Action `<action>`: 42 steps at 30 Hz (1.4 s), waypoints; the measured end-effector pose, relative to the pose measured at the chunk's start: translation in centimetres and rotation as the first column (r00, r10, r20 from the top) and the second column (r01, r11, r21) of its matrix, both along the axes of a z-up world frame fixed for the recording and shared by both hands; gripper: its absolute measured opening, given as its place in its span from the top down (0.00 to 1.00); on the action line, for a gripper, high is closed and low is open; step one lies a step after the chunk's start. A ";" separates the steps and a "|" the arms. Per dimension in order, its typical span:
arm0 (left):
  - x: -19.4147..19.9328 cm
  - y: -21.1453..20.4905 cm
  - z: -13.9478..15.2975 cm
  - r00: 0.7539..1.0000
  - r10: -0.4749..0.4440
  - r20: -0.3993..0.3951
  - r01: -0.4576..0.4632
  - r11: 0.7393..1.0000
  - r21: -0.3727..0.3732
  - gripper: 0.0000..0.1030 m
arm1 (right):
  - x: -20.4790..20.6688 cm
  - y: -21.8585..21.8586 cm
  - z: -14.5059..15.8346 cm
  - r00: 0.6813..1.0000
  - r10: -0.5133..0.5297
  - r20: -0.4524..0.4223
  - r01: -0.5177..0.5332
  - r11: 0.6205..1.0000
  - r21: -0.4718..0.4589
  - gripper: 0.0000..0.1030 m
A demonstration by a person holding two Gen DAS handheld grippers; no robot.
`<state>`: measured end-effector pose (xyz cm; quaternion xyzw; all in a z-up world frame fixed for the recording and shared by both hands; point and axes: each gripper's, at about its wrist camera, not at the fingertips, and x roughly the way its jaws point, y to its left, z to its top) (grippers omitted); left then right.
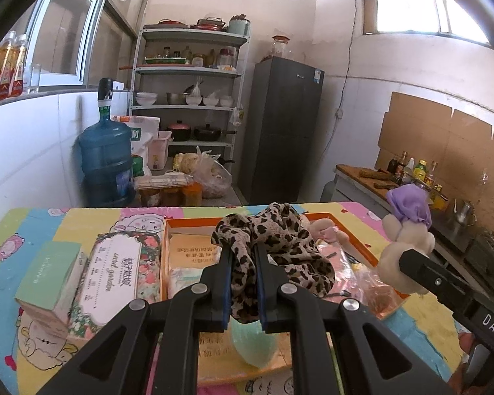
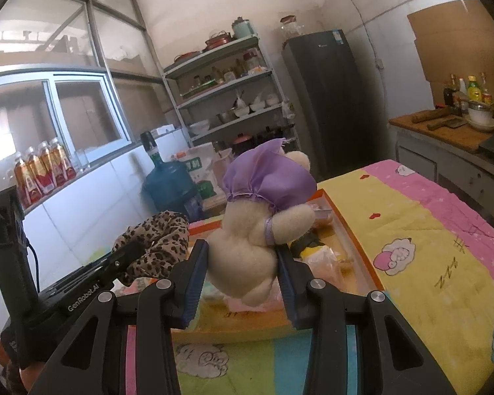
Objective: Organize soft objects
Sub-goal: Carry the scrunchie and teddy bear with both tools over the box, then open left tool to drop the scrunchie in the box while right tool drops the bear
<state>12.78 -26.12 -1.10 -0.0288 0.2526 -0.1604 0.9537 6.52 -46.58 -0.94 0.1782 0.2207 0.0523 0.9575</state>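
A leopard-print fabric scrunchie (image 1: 273, 250) sits at the centre of the left wrist view, bunched and pinched between the blue pads of the left gripper (image 1: 243, 283), whose jaws are closed tight on the cloth. It hangs above the open orange-rimmed box (image 1: 355, 233) in the middle of the frame — apparently the place where the soft things are being gathered. To its right, a cream plush bear in a purple bonnet (image 2: 253, 230) fills the centre of the right wrist view, its body squeezed between the pads of the right gripper (image 2: 243, 283); the jaws stand partway apart only because the stuffed body keeps them so. The bear is carried bottom end toward the camera, and it too hangs over the box. In the left wrist view the same bear shows at the right edge, and the two grippers ride side by side, near each other but apart — a judgement from the frames is that both loads are on their way into the box together.

Inside the box lie printed cards, a crinkled plastic wrapper and another small plush item; details there are hard to make out. A mint-green bowl-like object (image 1: 253, 345) shows just under the left gripper. Left of the box in that view stand a floral carton (image 1: 115, 263) and a pale green carton (image 1: 49, 276), all on a table (image 2: 428, 230) covered with a bright cartoon-print cloth.
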 end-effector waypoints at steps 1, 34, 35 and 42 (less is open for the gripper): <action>0.3 -0.1 -0.2 1.000 0.001 -0.006 -0.001 1.000 0.000 0.88 | 0.4 0.0 -0.1 1.000 0.004 -0.005 -0.004 1.000 0.000 0.59; 5.1 -1.7 -4.4 0.990 0.025 -0.139 -0.023 1.000 0.019 0.88 | 6.9 0.3 -4.5 0.985 0.098 -0.142 -0.091 0.994 0.053 0.57; 5.1 -1.7 -4.5 0.990 0.025 -0.140 -0.022 1.000 0.017 0.87 | 6.9 0.3 -4.5 0.985 0.098 -0.141 -0.091 0.994 0.054 0.57; 5.5 -1.5 -4.6 0.988 0.027 -0.150 -0.025 1.000 0.016 0.65 | 7.0 0.4 -4.5 0.986 0.093 -0.139 -0.086 0.995 0.056 0.56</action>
